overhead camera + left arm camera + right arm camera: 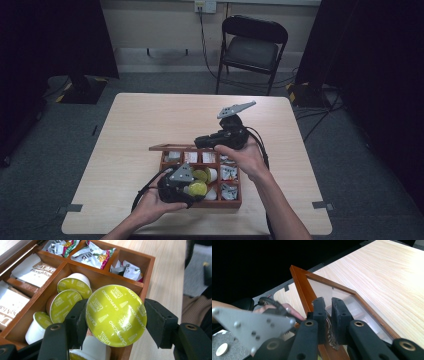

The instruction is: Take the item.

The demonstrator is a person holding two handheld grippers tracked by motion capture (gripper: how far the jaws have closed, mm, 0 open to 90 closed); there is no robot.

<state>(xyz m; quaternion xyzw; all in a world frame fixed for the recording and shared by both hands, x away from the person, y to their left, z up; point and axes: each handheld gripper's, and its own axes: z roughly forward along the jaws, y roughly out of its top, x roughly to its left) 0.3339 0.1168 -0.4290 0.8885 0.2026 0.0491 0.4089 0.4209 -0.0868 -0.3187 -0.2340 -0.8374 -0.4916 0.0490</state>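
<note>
A wooden compartment box (239,201) sits near the table's front edge. My left gripper (191,192) is over its front left part, shut on a yellow-green cappuccino capsule (197,189). In the left gripper view the capsule (116,315) is held by its sides between the jaws of the left gripper (117,318), foil lid facing the camera, above a compartment with several like capsules (72,285). My right gripper (201,142) is shut on the edge of the box's raised lid (172,148). In the right gripper view, the right gripper (329,308) pinches the lid's wooden frame (299,287) and glass pane (329,290).
Other compartments hold snack sachets (93,253) and paper tea bags (33,270). The pale wooden table (150,120) stretches bare behind and left of the box. A black chair (252,50) stands beyond the far edge. The left gripper's grey plate (254,325) is close to the right gripper.
</note>
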